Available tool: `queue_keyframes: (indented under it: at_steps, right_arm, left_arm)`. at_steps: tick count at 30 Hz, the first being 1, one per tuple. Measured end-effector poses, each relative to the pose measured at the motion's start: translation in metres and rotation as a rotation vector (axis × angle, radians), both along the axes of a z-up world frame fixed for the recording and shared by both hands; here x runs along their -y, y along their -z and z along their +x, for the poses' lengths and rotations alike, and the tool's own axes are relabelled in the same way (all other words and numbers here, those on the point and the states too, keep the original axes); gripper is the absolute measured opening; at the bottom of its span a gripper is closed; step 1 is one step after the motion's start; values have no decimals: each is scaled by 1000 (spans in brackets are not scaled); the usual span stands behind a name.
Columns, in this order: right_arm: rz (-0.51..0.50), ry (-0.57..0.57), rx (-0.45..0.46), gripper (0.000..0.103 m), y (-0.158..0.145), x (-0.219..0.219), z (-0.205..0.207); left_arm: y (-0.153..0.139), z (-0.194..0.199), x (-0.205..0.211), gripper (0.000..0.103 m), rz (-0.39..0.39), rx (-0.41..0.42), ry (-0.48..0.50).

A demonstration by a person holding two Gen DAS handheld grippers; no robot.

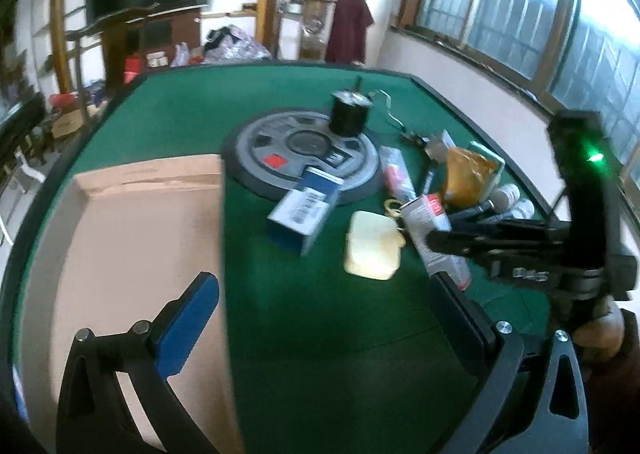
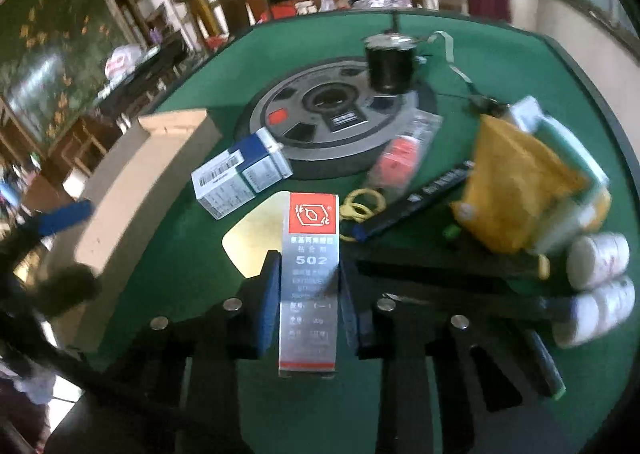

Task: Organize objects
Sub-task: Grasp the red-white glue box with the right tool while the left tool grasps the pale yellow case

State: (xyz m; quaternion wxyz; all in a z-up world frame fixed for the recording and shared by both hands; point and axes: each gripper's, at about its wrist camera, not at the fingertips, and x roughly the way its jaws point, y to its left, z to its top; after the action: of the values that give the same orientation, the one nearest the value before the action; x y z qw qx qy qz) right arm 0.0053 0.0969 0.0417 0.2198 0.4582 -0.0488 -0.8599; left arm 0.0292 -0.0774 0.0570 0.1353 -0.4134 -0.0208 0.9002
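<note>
On the green table (image 1: 280,334), your right gripper (image 2: 310,294) has its blue pads pressed to both long sides of the silver and red glue box (image 2: 310,274) marked 502; the box stands between the fingers, its red end pointing away from you. Just beyond it lie a pale yellow lidded box (image 1: 374,250), a blue and white carton (image 2: 240,178) and some yellow rubber bands (image 2: 360,204). Right of the gripper: black marker (image 2: 420,194), orange pouch (image 2: 516,190), two white bottles (image 2: 596,262). Your left gripper (image 1: 320,326) hangs wide open, nothing between its fingers, its left finger over the cardboard box (image 1: 140,234). Farther back, a grey weight plate (image 1: 300,158) carries a black motor (image 1: 348,114).
</note>
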Motion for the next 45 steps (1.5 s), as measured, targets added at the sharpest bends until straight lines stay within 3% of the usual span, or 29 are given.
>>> queue_keyframes:
  at_steps: [5, 8, 12, 14, 15, 17, 20, 32, 36, 45]
  right_arm:
    - [-46, 53, 17, 25, -4, -33, 14]
    - [-86, 67, 33, 27, -1, -44, 16]
    - [-103, 65, 35, 27, 0, -44, 13]
    - [-97, 62, 32, 27, 2, -44, 11]
    - [-90, 62, 31, 27, 2, -43, 10]
    - [-88, 59, 37, 27, 3, -41, 8]
    - [-79, 57, 45, 27, 6, -37, 6]
    - [20, 55, 96, 27, 20, 0, -9]
    - [-6, 71, 100, 26, 21, -3, -9]
    - [-81, 37, 0, 25, -31, 7, 19]
  left_arm:
    - [12, -16, -37, 101, -21, 24, 73]
    - [24, -29, -57, 101, -72, 49, 106]
    - [37, -43, -63, 97, -97, 83, 121]
    - [43, -50, -64, 87, -85, 112, 132]
    - [47, -53, -64, 73, -76, 129, 142]
    - [53, -56, -65, 59, -71, 156, 161]
    - [53, -52, -71, 41, -123, 120, 168]
    - [39, -34, -50, 40, -59, 95, 94]
    - [27, -20, -38, 41, -20, 67, 83]
    - [-10, 12, 6, 41, 21, -20, -4]
